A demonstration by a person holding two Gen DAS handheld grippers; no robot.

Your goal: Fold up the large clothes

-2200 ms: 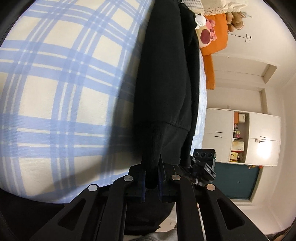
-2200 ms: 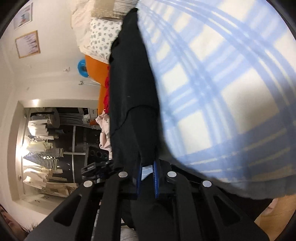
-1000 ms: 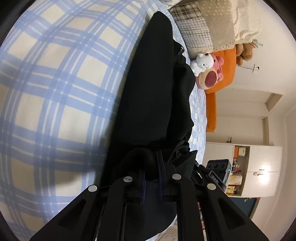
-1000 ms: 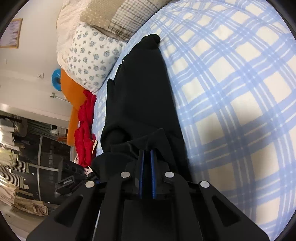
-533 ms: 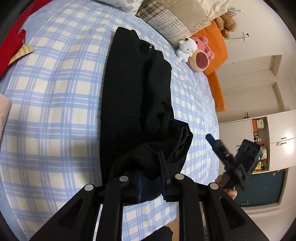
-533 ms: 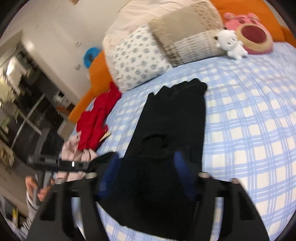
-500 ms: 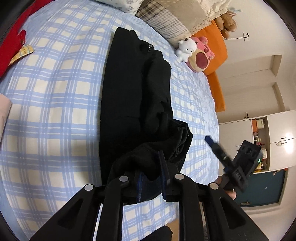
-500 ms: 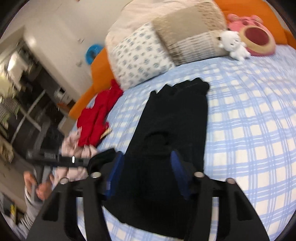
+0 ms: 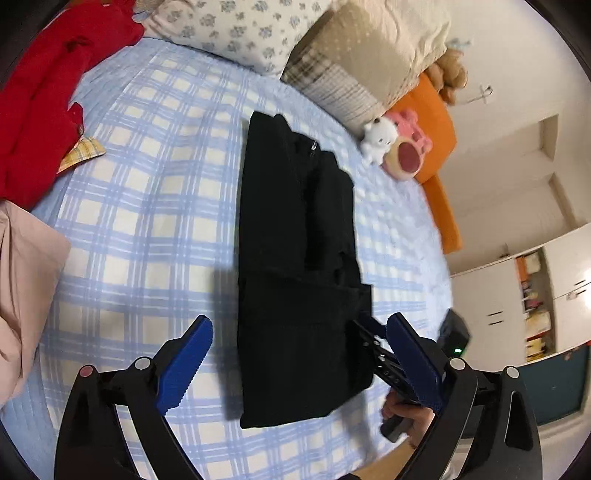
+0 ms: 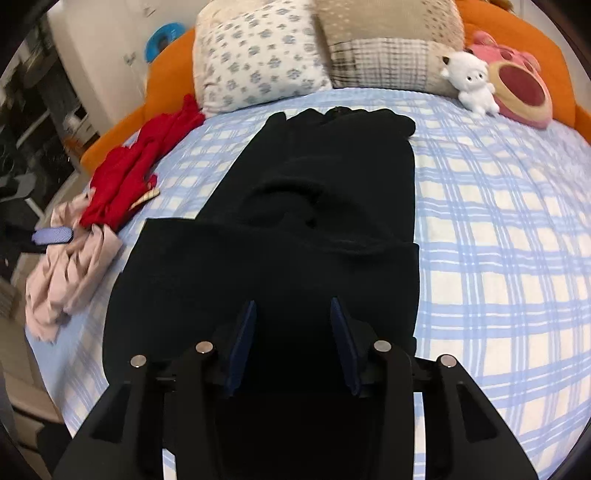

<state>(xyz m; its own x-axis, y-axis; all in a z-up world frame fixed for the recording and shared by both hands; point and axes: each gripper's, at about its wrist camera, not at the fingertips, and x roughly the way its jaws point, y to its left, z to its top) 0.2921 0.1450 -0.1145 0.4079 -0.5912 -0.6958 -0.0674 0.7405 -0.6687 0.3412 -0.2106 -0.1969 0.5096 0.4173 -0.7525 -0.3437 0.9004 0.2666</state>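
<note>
A black garment [image 9: 295, 240] lies in a long folded strip on the blue plaid bed sheet [image 9: 147, 221], its near end doubled back over itself. My left gripper [image 9: 300, 319] hovers above that near end; its jaws are opening wide and hold nothing. In the right wrist view the same black garment [image 10: 314, 184] fills the middle, and my right gripper [image 10: 293, 302] hangs over its near fold. Its jaws stand partly apart and are closing slightly. Black cloth shows behind the gap, but the pads [image 10: 245, 332] do not press on it. The right gripper [image 9: 373, 350] also shows beside the garment's right edge.
A red garment [image 9: 37, 110] and a pink one [image 9: 18, 295] lie on the bed's left side. Pillows [image 10: 258, 55] and plush toys [image 10: 476, 85] line the orange headboard [image 10: 517, 22]. White cupboards [image 9: 517, 302] stand beyond the bed on the right.
Both grippers have let go of the black garment and risen above the bed. The left jaws went from shut to wide open, the right to partly open. The garment now rests folded.
</note>
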